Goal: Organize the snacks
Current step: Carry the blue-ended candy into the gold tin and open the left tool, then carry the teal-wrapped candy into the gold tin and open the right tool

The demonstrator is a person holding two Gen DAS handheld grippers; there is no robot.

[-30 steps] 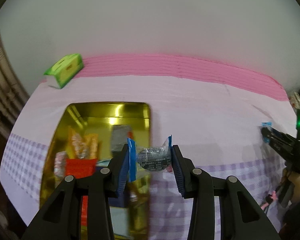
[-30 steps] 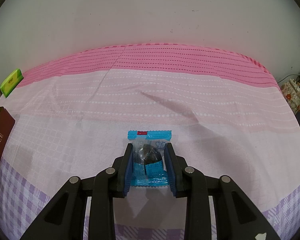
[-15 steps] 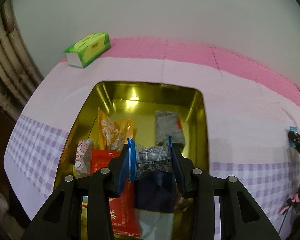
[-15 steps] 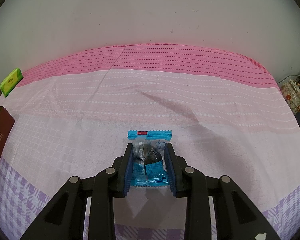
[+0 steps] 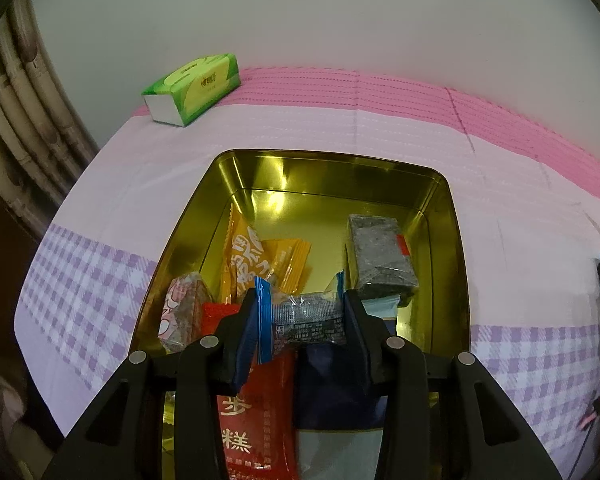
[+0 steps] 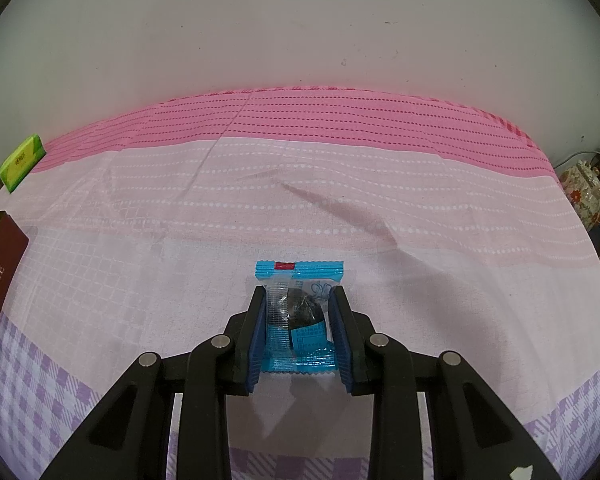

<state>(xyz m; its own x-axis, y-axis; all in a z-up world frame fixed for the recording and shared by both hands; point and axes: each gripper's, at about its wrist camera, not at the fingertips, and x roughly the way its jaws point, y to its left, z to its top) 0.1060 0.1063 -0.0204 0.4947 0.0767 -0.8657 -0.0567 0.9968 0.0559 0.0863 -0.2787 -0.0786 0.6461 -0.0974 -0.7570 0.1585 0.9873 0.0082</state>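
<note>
Loading Snacks Into Tin

Holding clear blue-edged snack packet in left tool above gold rectangular metal tin, several snacks already inside. Clamping second blue-wrapped dark sweet in right tool on counter; both unplaced.

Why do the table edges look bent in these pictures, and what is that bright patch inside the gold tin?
Both views come through fisheye lenses, so the tablecloth bows and the corners go black. Left wrist view: the gold tin mirrors room light as glare on its far wall. Right wrist view: softer light, with a faint shadow below the blue snack packet on the cloth.
</note>
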